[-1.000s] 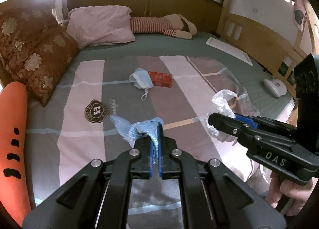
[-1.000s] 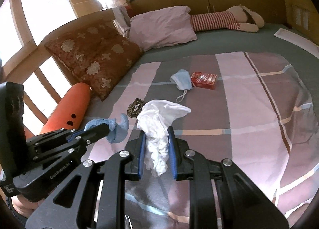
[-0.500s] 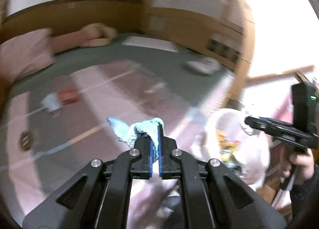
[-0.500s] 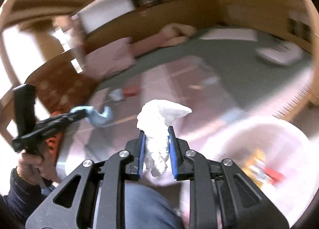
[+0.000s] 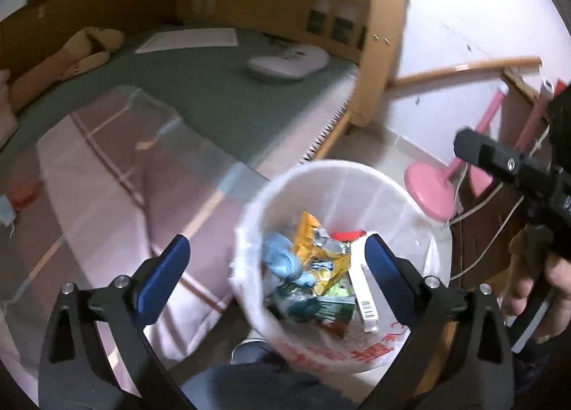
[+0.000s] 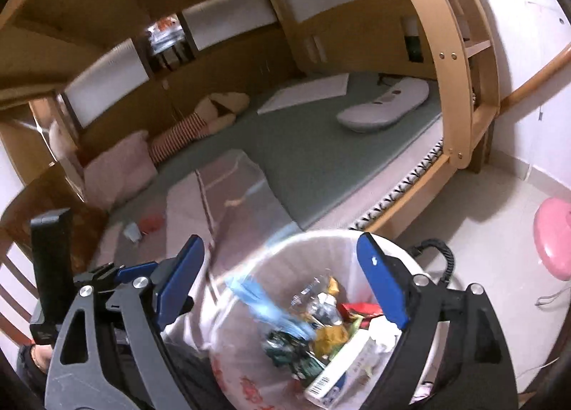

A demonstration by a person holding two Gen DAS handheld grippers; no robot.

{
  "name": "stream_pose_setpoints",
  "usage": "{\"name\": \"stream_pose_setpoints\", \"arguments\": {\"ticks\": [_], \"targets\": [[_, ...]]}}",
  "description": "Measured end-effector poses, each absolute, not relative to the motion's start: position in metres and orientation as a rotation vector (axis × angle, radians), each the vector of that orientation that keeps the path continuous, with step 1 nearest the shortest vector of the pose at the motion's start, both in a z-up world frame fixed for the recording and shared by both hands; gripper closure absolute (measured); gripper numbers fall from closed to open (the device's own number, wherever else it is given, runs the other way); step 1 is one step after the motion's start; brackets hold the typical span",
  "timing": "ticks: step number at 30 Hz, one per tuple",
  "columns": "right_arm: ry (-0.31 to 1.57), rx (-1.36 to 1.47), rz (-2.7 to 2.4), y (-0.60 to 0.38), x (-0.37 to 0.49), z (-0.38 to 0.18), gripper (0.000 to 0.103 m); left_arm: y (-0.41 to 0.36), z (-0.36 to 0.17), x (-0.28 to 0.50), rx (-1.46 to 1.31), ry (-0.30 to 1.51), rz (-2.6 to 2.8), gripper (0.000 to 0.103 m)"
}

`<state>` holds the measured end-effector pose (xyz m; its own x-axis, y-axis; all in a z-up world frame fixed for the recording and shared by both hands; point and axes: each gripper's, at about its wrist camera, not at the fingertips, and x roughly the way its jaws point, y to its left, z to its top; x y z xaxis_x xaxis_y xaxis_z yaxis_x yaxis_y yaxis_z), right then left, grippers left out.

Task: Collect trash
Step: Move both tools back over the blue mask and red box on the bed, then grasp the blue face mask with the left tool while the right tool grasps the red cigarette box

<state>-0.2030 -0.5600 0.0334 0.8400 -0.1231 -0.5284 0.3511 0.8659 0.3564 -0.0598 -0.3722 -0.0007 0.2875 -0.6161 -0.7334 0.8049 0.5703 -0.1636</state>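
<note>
Left gripper (image 5: 273, 260) is opening wide, empty, over the bin (image 5: 410, 196); the soft, light blue cloth (image 5: 282, 260) lies just below. Right gripper (image 6: 280, 281) is opening too, tissue (image 6: 383, 333) dropped inside; pinch either anywhere.

A wooden-framed bed (image 6: 460, 96) carried a green mat (image 6: 321, 160) and a pink-striped blanket (image 5: 107, 188). On them lay a white cushion (image 6: 385, 103), a paper sheet (image 6: 307, 92), a striped plush toy (image 6: 200, 121), a pink pillow (image 6: 117, 167), a red packet (image 6: 151, 221) and a face mask (image 6: 131, 231).
</note>
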Motion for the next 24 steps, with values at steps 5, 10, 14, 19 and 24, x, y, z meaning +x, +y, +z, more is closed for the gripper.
{"name": "stream_pose_setpoints", "arguments": {"ticks": [5,10,14,19,24], "targets": [[0.568,0.442,-0.158,-0.526,-0.159,0.021,0.017,-0.294,0.019,-0.020,0.200,0.766,-0.774,0.004],[0.602,0.365,0.007,-0.448,-0.093,0.023,0.017,-0.188,0.034,0.025,0.137,0.678,-0.503,0.003],[0.612,0.293,0.136,-0.383,-0.040,0.037,0.017,-0.104,0.021,0.061,0.037,0.694,-0.320,0.003],[0.604,0.193,0.267,-0.300,0.028,0.059,0.017,-0.029,-0.003,0.092,-0.042,0.744,-0.077,0.003],[0.584,0.214,0.283,-0.258,0.100,0.062,0.014,-0.009,-0.012,0.103,-0.127,0.780,-0.047,0.003]]}}
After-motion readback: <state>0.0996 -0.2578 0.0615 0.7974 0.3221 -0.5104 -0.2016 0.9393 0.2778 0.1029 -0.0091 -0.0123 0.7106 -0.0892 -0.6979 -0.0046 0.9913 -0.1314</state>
